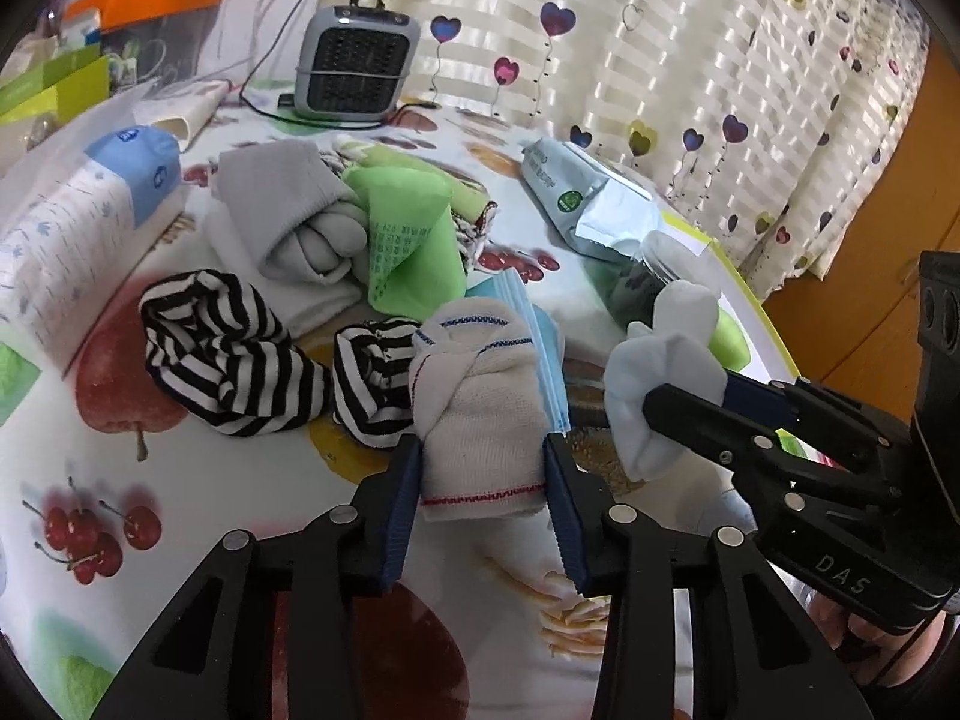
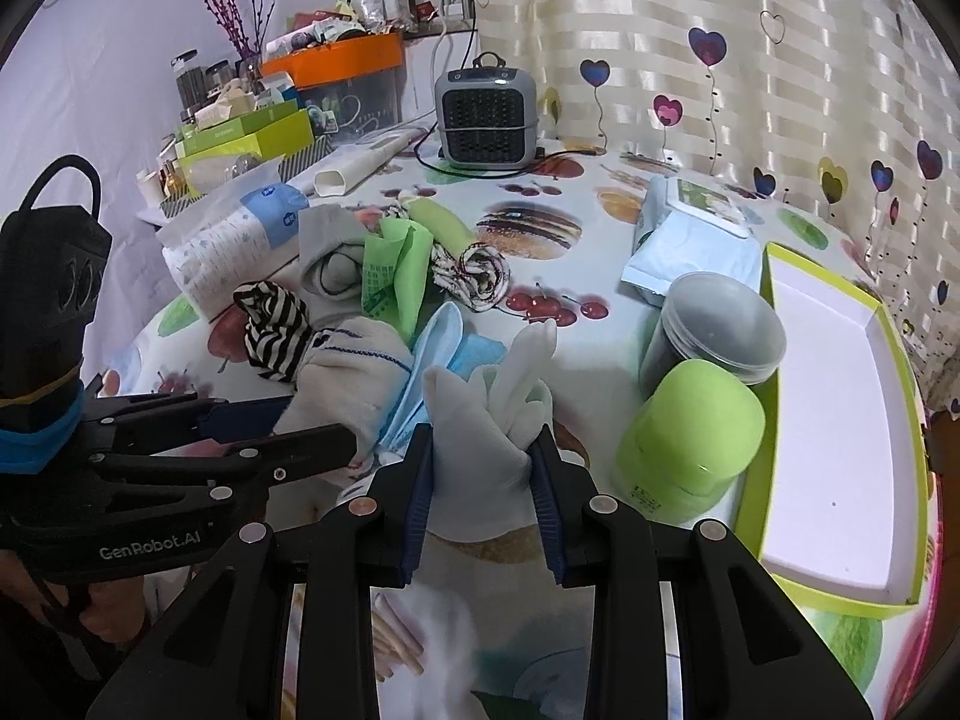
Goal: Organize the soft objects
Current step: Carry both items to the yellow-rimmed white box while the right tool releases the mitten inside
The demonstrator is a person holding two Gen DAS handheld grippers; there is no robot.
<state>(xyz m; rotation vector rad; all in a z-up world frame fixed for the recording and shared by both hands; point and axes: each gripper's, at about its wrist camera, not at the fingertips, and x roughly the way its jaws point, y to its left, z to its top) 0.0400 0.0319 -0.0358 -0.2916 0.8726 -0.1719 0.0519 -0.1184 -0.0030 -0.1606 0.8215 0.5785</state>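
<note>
Tray (image 2: 840, 420), white inside with a green rim, shows only in the right view; cherries (image 1: 90, 534) printed on the worktop (image 1: 210, 480) only in the left. Left gripper (image 1: 483, 474) jaws clench a knotted cream sock (image 1: 474, 396). Right gripper (image 2: 480, 468) jaws pinch a pale sock (image 2: 480, 450), seemingly lifted.

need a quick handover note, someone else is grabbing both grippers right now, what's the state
Left gripper: shut on the knotted cream sock, at the near table edge.
Right gripper: shut on the pale blue sock, right beside the left one.
Still on the table: striped sock, grey sock bundle, green cloth, blue face mask.
Green-rimmed tray at far right holds nothing that I can see.
Done: both socks gripped. Left: place them, probably in the tray, then gather the rest.
</note>
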